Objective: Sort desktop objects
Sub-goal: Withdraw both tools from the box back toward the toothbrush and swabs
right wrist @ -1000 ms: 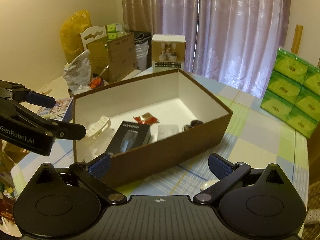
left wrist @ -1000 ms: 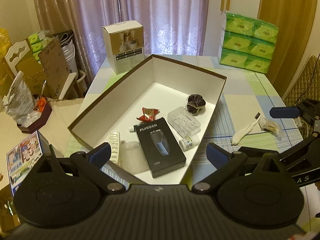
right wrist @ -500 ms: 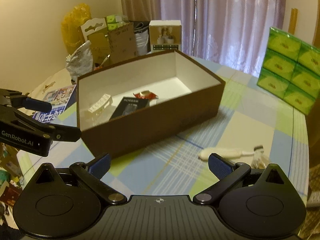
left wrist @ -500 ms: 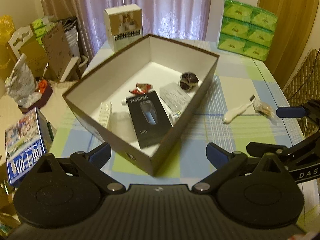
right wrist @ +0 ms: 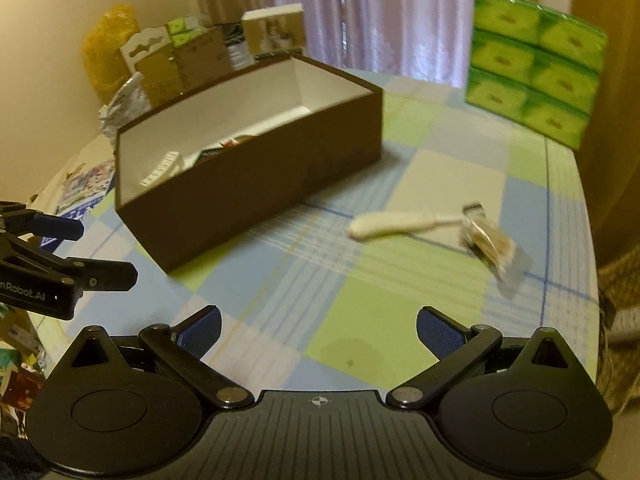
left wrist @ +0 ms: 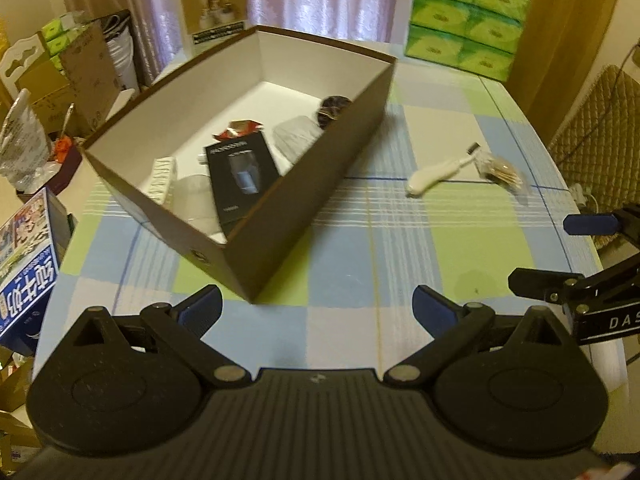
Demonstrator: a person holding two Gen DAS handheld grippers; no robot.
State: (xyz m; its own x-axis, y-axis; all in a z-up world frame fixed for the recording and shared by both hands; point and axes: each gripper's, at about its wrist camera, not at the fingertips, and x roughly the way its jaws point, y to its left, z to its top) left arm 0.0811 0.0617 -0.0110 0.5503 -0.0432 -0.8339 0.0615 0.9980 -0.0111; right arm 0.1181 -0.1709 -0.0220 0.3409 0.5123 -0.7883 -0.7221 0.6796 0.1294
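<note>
Sorting looks mostly done, judging by how things lie. Large brown cardboard box with white inside [left wrist: 308,184] sits on checked blue-green-white tablecloth [left wrist: 400,256], open top, already holding most items: flat black rectangular product carton [left wrist: 240,174], clear plastic case [left wrist: 298,136], ribbed white strip [left wrist: 162,176] at near-left wall, dark fabric scrunchie [left wrist: 332,106] by right wall, small red crinkled wrapper [left wrist: 238,130] behind the carton. Something pale and blurred just left of the carton, cannot tell what.

Still out on the cloth, right of the box and well apart from it: white plastic long-handled brush [left wrist: 438,170], and small clear packet of tan sticks [left wrist: 500,170] just beside brush head, possibly touching, too blurred to say. Same pair seen from right wrist view: brush [right wrist: 404,222], packet [right wrist: 490,242]. So two things left to go in, by this count.

Left gripper [left wrist: 316,310] held low over near table edge, fingers spread wide, nothing between. Right gripper [right wrist: 318,328] likewise spread, empty, pointed at bare cloth with brush and packet ahead to the right. Neither touching any object.

Likely next: right gripper to the brush or packet, nearer that side. Packet thin and floppy, probably awkward to pinch flat off cloth.
</note>
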